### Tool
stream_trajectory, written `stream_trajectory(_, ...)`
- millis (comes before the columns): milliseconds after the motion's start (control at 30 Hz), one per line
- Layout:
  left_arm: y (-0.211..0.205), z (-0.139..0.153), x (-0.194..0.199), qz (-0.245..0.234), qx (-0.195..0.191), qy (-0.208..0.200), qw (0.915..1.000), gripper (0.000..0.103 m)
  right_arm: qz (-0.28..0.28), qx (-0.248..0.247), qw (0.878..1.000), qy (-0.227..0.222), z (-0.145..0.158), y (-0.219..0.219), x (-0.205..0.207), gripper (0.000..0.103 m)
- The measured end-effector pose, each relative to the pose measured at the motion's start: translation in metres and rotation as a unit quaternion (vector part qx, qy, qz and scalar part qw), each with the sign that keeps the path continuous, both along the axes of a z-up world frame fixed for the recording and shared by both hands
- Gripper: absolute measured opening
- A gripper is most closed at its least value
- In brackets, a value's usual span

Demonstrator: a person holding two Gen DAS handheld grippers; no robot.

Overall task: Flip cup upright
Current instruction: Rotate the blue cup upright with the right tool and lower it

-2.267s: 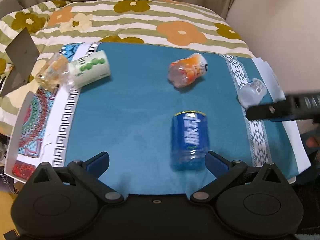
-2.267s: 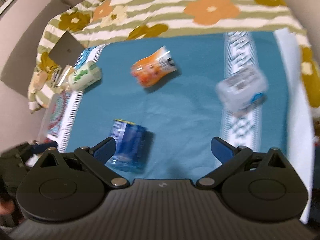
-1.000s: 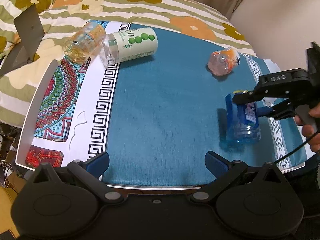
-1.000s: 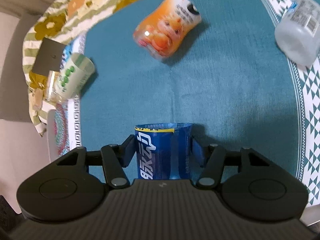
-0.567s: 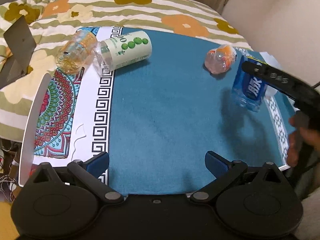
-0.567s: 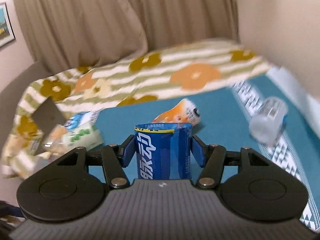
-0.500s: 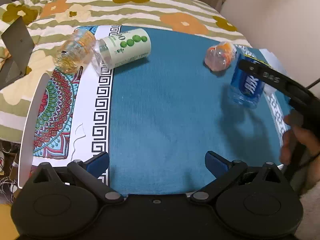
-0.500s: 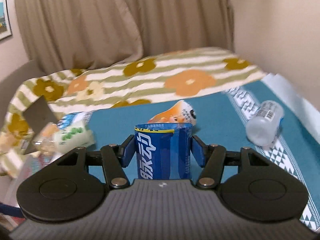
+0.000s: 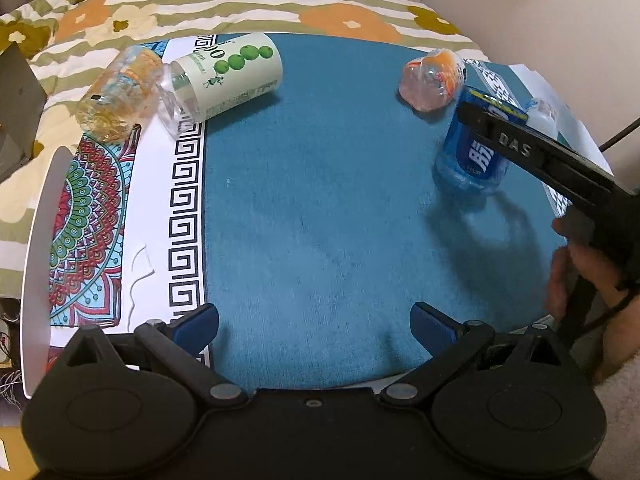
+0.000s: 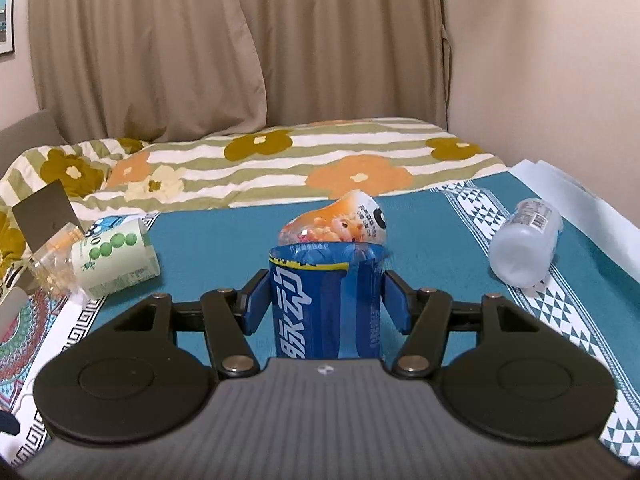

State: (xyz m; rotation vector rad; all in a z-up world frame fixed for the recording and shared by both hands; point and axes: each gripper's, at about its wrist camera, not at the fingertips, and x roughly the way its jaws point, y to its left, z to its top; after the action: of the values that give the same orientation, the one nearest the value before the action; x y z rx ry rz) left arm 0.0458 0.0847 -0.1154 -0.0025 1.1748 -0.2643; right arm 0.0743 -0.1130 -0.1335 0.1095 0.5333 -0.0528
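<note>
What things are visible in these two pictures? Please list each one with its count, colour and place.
blue cup: 1, blue with white characters, upright on the teal cloth, between the right gripper's pads
orange cup: 1, clear with orange print, on its side behind the blue cup
green-dotted cup: 1, white with green dots, on its side at far left
yellow-printed cup: 1, clear, on its side left of the green-dotted cup
clear white cup: 1, on its side on the right border
teal cloth: 1, covers the table
flowered blanket: 1, striped, behind
curtain: beige, back wall
left gripper: open, empty
right gripper: around the blue cup
hand: 1, holds the right gripper
</note>
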Motion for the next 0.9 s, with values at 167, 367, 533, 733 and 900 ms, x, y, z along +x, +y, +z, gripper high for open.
stream_trajectory(167,0.001,0.0,0.0,0.002,-0.007,0.001,1.0,0.103,0.012,-0.009,0.999,0.032,0.005,0.0,-0.01,0.074)
stream_trajectory(367,0.0,-0.001,-0.004,0.002,-0.012,0.0,0.9999,0.103,0.027,-0.018,0.998,0.06,0.005,0.001,-0.018,0.074)
stream_trajectory(533,0.001,0.0,-0.01,0.004,-0.012,-0.003,0.9999,0.103,0.029,-0.019,0.997,0.062,0.005,0.002,-0.017,0.074)
stream_trajectory(733,0.003,0.005,-0.019,0.009,-0.015,-0.011,0.9998,0.103,0.034,-0.011,0.997,0.074,0.005,0.003,-0.014,0.078)
stream_trajectory(900,-0.001,0.021,-0.026,0.014,-0.009,-0.032,0.9993,0.103,0.029,-0.002,0.997,0.075,0.017,-0.001,-0.02,0.103)
